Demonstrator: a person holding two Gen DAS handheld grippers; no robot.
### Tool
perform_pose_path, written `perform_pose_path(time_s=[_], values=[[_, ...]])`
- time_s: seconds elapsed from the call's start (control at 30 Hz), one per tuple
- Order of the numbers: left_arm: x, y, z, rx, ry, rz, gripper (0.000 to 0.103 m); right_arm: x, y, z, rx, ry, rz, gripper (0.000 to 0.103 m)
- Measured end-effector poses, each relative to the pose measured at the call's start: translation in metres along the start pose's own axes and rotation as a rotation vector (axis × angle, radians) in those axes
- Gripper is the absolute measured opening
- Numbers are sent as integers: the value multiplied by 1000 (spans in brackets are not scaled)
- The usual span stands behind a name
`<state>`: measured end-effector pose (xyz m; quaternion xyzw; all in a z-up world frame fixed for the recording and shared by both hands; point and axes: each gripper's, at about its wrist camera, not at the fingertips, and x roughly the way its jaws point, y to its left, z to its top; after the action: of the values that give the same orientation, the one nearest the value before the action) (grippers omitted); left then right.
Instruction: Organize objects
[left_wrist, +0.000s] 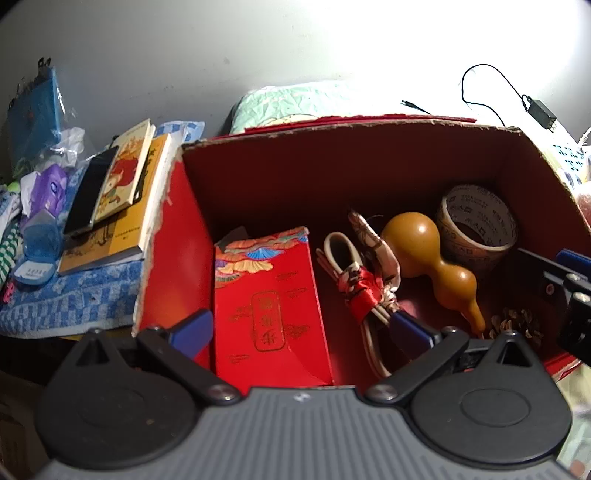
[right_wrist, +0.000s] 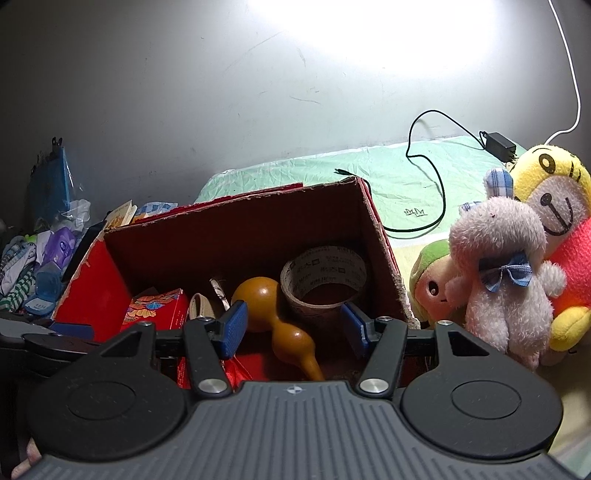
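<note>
With both the left tool (left_wrist: 301, 332) and right tool (right_wrist: 293, 326) wide open and empty, we judge the gourd (right_wrist: 275, 317) light, hard and slick, best pinched at its narrow waist

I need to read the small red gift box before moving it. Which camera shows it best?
The left wrist view: the red gift box shows its whole printed face inside the cardboard box. The right wrist view shows only a corner behind the right gripper.
</note>
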<state>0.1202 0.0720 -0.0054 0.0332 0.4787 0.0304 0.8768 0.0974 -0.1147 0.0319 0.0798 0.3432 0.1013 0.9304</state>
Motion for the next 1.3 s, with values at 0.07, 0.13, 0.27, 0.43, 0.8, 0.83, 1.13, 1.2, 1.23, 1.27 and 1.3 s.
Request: perform_pose_path(time_s=[0.07,0.13,0.27,0.43,0.8,0.83,1.13,1.2,1.23,1.27,1.3], values=[[1,0,0,1,0,3,102,0,-1,0,3,0,4,59],[1,0,0,0,1,1,102,0,-1,1,2,2,5,59],[1,0,0,0,1,0,102,0,-1,0,4,1,5,59],[1,0,0,0,1,1,102,0,-1,0,2,1,4,59],[1,-1,0,2,-2,4,102,1,0,0,-8,0,-1,59],[1,0,0,2,-2,5,102,1,0,0,-9,-1,-1,59],[1,-1,-1,8,-3,11,102,1,0,0,-15,0,-3,60],[1,-1,-1,8,-3,11,102,1,0,0,-14,0,-3,60],[1,-1,-1,8,-3,12,102,1,0,0,-14,0,-3,60],[1,-1,-1,8,-2,13,102,1,0,0,-14,0,-3,60],[2,-1,-1,9,-2,14,102,1,0,0,-16,0,-3,60]])
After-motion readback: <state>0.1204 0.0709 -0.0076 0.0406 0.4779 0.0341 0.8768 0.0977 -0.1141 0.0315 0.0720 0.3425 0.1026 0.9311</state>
